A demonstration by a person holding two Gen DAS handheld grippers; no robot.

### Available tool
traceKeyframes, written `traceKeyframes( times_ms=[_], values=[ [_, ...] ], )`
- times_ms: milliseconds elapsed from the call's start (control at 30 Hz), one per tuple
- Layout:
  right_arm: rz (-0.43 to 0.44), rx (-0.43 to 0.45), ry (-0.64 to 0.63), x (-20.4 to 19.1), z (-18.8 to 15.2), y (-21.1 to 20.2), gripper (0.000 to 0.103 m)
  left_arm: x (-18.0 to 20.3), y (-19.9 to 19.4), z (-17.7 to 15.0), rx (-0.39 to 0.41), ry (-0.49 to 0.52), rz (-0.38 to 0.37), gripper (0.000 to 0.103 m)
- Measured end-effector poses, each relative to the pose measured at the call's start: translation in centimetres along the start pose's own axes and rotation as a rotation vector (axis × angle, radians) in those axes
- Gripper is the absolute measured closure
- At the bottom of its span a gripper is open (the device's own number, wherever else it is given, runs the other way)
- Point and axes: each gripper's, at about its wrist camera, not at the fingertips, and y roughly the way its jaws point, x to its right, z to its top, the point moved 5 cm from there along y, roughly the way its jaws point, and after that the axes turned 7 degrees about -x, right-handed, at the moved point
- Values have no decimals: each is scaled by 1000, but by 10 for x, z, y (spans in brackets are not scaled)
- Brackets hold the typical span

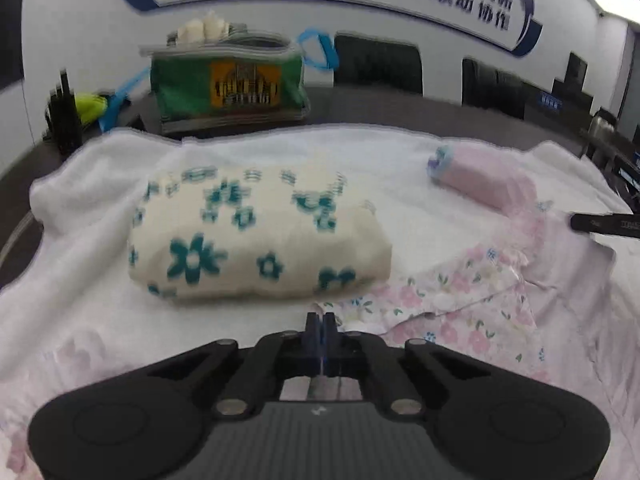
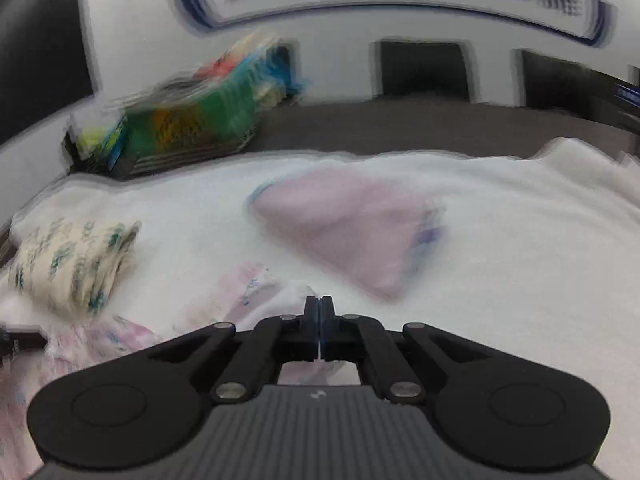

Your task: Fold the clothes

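A thin pink floral garment [image 1: 460, 312] lies rumpled on a white blanket [image 1: 100, 184]. My left gripper [image 1: 320, 320] is shut, its tips meeting at the garment's near edge with a bit of cloth seemingly pinched. In the right wrist view the same floral garment [image 2: 248, 288] bunches up against my right gripper [image 2: 320, 304], which is also shut and seems to pinch its edge. A folded cream cloth with teal flowers [image 1: 256, 248] lies just beyond the left gripper. A folded plain pink cloth [image 2: 352, 224] lies ahead of the right one.
A green bag [image 1: 228, 84] stuffed with items stands on the dark table [image 1: 400, 108] behind the blanket. Dark chairs [image 1: 380, 64] line the white wall. The other gripper's black finger [image 1: 600, 224] enters at the right edge of the left wrist view.
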Motion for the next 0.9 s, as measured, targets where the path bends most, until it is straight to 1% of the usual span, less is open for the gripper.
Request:
traceKeyframes(
  times_ms=[33, 100, 133, 200, 233, 267, 300, 333, 367, 400, 433, 467, 500, 533, 567, 600, 633, 667, 700, 733, 767, 800, 833, 900],
  values=[
    [3, 11, 18, 7, -1, -9, 103, 3, 2, 1, 9, 7, 22, 103],
    [-91, 35, -5, 13, -5, -16, 103, 11, 8, 1, 13, 26, 39, 103],
    [-144, 46, -20, 16, -7, -19, 103, 14, 12, 1, 3, 37, 36, 99],
    [-203, -2, -37, 19, -14, -7, 102, 17, 16, 0, -38, 55, 45, 94],
    [-231, -30, -44, 21, -18, -1, 98, 14, 3, -2, -32, 53, 29, 94],
    [-261, -42, -46, 24, -22, 1, 98, 10, -14, -4, -19, 49, 8, 94],
    [-264, -10, -46, 25, -25, -13, 96, 7, -30, -6, -6, 45, -13, 94],
    [-259, 32, -46, 27, -29, -29, 90, 1, -56, -13, 26, 48, -64, 90],
    [-232, 78, -59, 25, -34, -50, 86, -2, -84, -25, 57, 60, -122, 86],
    [-180, 116, -80, 22, -40, -73, 75, -2, -109, -43, 83, 80, -167, 75],
    [-63, 123, -133, 15, -53, -98, 66, -2, -133, -62, 108, 102, -210, 72],
    [70, 122, -195, 8, -68, -123, 63, -2, -158, -81, 134, 124, -252, 71],
    [172, 137, -267, 1, -86, -142, 62, 6, -171, -102, 144, 150, -289, 70],
    [265, 157, -342, -5, -106, -160, 57, 16, -182, -123, 150, 178, -324, 69],
    [358, 176, -417, -10, -127, -178, 55, 30, -186, -142, 141, 204, -356, 69],
    [423, 192, -490, -16, -147, -190, 54, 44, -184, -161, 116, 232, -368, 69],
    [453, 176, -537, -21, -164, -193, 54, 54, -179, -174, 97, 243, -367, 69],
    [453, 131, -556, -25, -178, -191, 55, 62, -173, -187, 80, 250, -365, 69],
    [439, 79, -552, -27, -189, -183, 59, 67, -167, -197, 54, 248, -369, 75],
    [423, 27, -544, -29, -198, -175, 73, 68, -161, -204, 24, 228, -379, 86],
    [414, -14, -541, -28, -206, -170, 82, 68, -156, -210, -7, 206, -389, 91],
    [408, -53, -539, -27, -212, -166, 91, 66, -156, -213, 3, 177, -394, 93],
    [402, -91, -537, -25, -219, -162, 91, 65, -158, -215, -7, 165, -407, 92],
    [387, -76, -531, -22, -226, -169, 90, 62, -166, -214, 1, 163, -421, 92]
  ],
)
